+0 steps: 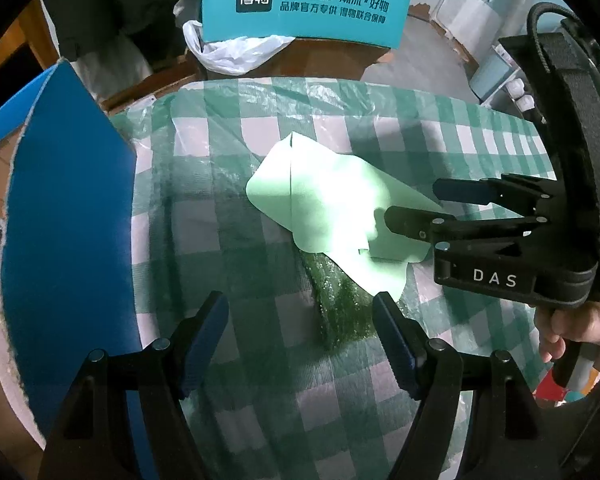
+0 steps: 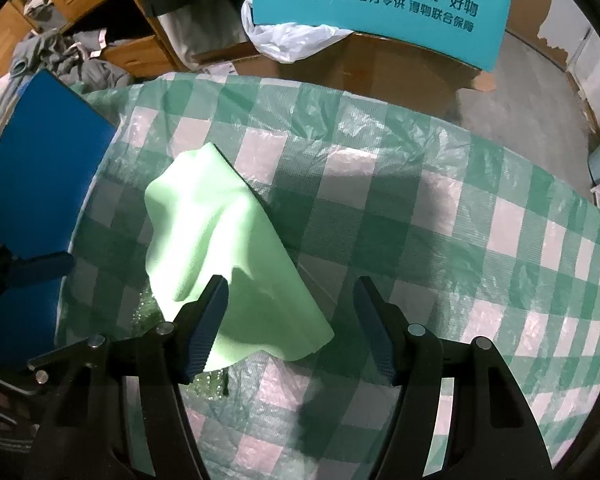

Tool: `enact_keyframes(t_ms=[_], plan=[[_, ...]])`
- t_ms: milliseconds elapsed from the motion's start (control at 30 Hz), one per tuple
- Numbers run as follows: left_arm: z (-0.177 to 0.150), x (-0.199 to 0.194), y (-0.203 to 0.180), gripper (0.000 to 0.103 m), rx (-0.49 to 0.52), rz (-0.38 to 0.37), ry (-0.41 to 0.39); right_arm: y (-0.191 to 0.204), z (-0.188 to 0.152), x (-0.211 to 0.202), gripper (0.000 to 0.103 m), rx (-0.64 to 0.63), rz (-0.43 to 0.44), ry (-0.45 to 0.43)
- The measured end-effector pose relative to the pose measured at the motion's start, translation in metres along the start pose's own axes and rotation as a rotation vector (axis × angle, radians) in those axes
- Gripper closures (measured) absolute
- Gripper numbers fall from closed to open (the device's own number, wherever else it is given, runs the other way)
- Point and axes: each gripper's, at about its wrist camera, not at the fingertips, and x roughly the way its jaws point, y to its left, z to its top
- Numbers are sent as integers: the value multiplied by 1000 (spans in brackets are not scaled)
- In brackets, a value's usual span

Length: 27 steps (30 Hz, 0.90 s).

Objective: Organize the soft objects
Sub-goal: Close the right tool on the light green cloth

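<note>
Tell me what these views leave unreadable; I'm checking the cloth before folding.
- Sparkly green item: mostly under the light green cloth, both views.
- Cloth's near edge: behind the right gripper finger, right wrist view.
- Blue board: cut off by the frame edge.

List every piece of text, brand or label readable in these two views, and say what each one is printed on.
"得物": logo square on the teal box behind the table, in both views.
"得到运动×潮流×好物": large white line on the same teal box.
"品牌官方专供 得物联合保障": smaller white line beneath it.
"DAS": white letters on the black body of the right gripper, seen from the left wrist view.
No other text is legible; the light green cloth and checked tablecloth carry none.
</note>
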Motion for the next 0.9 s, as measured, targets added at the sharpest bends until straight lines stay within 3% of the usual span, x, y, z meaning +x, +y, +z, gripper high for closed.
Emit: enact_keyframes(t_ms=[100,167,300,333,567,900], plan=[[0,4,2,27,-4,1,11,2,0,4,40,-8,4,6],[-1,7,2,27,-6,2,19,5,0,5,57,-17,1,6],[-1,10,5,27,-13,-1,33,8,-2,10,79,-38,2,27],[-1,10,5,27,-16,-4,36,9,-3,11,90,-42,2,30],[-2,7,4,27,-8,-2,32,18,-7,1,99,-55,-13,7],[-9,1,6,24,-2,11,29,21,-18,-41,99,-18,-19,-75]])
